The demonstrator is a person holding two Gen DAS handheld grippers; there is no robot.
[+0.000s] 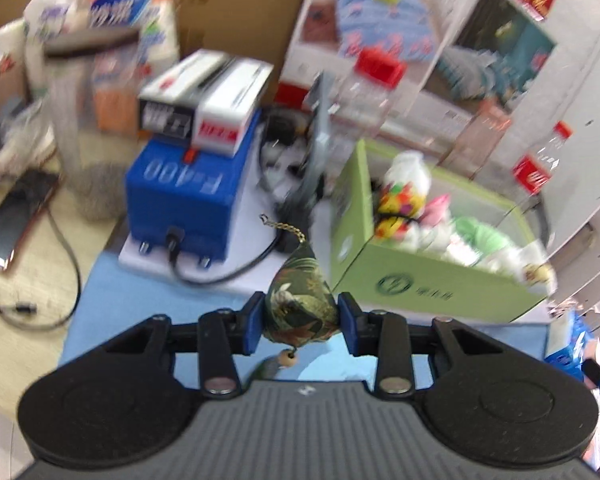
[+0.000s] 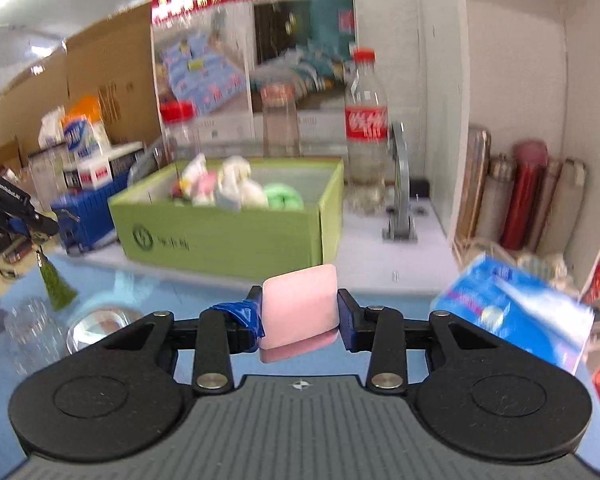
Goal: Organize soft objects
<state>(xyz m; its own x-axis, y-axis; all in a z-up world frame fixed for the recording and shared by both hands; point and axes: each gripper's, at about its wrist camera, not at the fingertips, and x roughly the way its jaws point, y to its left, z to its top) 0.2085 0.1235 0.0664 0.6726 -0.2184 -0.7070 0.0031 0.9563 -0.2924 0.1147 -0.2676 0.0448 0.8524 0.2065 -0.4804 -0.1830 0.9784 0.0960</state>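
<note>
My left gripper (image 1: 300, 322) is shut on a dark green brocade sachet (image 1: 300, 308) with a gold chain and a bead, held above the blue mat. A green cardboard box (image 1: 440, 280) with several soft toys (image 1: 404, 196) in it stands ahead to the right. My right gripper (image 2: 300, 316) is shut on a pink soft square pad (image 2: 300, 306), held in front of the same green box (image 2: 224, 236). The left gripper (image 2: 16, 216) shows at the far left of the right wrist view, with the sachet's green tassel (image 2: 56, 284) hanging under it.
A blue machine (image 1: 188, 188) with boxes on top stands left of the green box, its black cable trailing. Plastic bottles (image 2: 366, 120) stand behind the box. A blue tissue pack (image 2: 516, 312) lies at right, rolls (image 2: 520, 200) against the wall. A phone (image 1: 16, 216) lies far left.
</note>
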